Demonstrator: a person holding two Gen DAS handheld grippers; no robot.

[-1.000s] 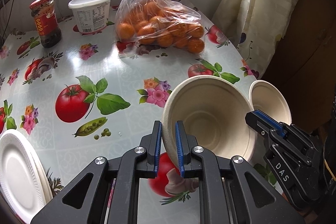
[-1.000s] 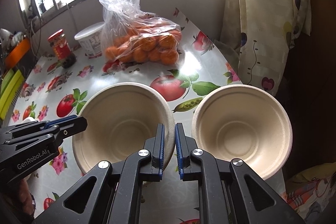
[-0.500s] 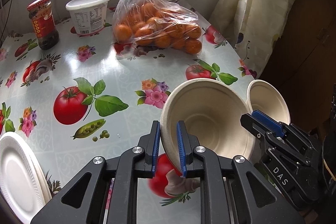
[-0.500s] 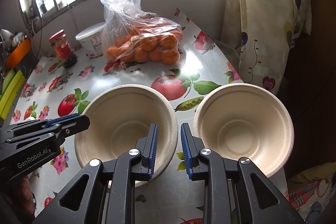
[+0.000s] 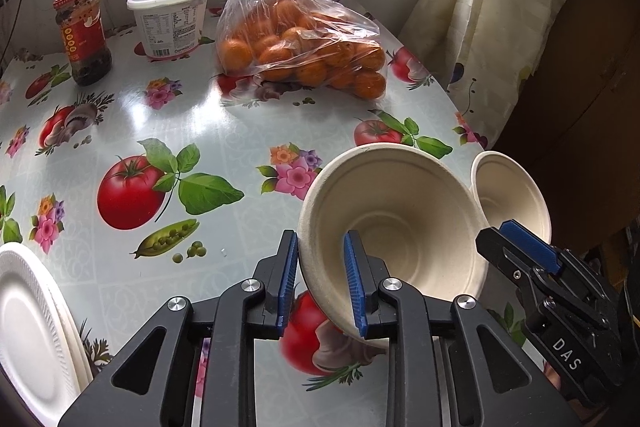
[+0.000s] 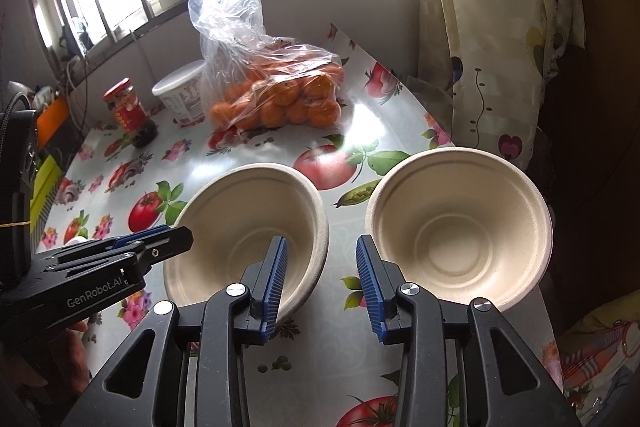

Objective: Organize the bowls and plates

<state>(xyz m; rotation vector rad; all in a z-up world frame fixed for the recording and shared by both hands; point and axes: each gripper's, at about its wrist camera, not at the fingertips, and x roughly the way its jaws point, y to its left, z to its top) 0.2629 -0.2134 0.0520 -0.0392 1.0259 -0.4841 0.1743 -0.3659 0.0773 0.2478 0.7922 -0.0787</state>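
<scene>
Bowls sit side by side at the table's (image 5: 224,131) near edge: the left bowl (image 6: 244,227) and the right bowl (image 6: 460,231), close together but apart. Your left gripper (image 5: 322,287) has just been opening; the left bowl's rim stands between its loosened pads. Your right gripper (image 6: 320,285) has also just been opening, straddling the left bowl's right rim without pinching it. Beyond the left bowl lies a bag of oranges (image 5: 304,39), with a white tub (image 5: 170,19) and a jar (image 5: 82,33) further left. White plates (image 5: 36,327) rest well left of it.
</scene>
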